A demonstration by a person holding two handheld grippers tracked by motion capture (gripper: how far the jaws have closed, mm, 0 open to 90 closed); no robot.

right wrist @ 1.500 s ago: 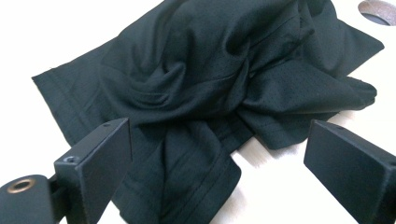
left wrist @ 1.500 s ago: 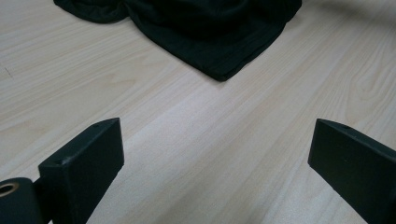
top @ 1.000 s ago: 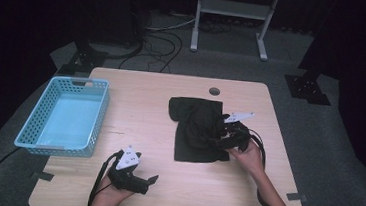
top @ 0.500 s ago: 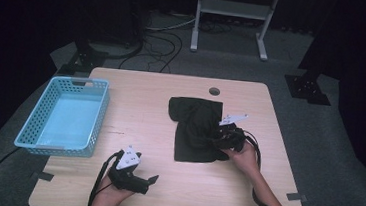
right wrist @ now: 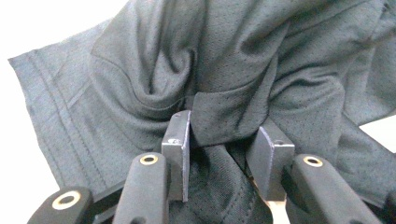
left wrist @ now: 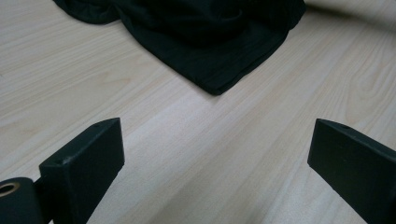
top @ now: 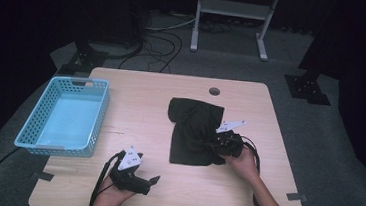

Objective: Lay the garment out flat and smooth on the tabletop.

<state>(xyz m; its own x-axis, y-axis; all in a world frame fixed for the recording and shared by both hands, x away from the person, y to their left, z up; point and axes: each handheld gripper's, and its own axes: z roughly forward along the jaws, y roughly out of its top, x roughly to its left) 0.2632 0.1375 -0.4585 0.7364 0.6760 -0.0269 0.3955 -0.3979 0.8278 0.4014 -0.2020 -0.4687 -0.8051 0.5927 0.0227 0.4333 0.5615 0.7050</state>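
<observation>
Right gripper (top: pixel 216 145) has edged a little further onto the black cloth (top: pixel 193 131) vs 1 s ago, and its jaws have just been closing, w/ a fold of the cloth between them. Right gripper view: both pads press a bunched ridge of the dark mesh fabric (right wrist: pixel 224 70), pinching it from either side. Cloth lies crumpled on the wooden table (top: pixel 141 94), right of centre, just below the small round hole (top: pixel 214 91) near the far edge. Cloth's near corner shows in the left gripper view (left wrist: pixel 219 70), flat on the wood.

Left gripper (top: pixel 153 181) sits at the near edge of the table, same spot as before, well apart from the cloth. Its jaws are spread wide w/ nothing but bare wood between them.

Blue basket (top: pixel 98 120) stands at the table's left side, apart from both grippers.
</observation>
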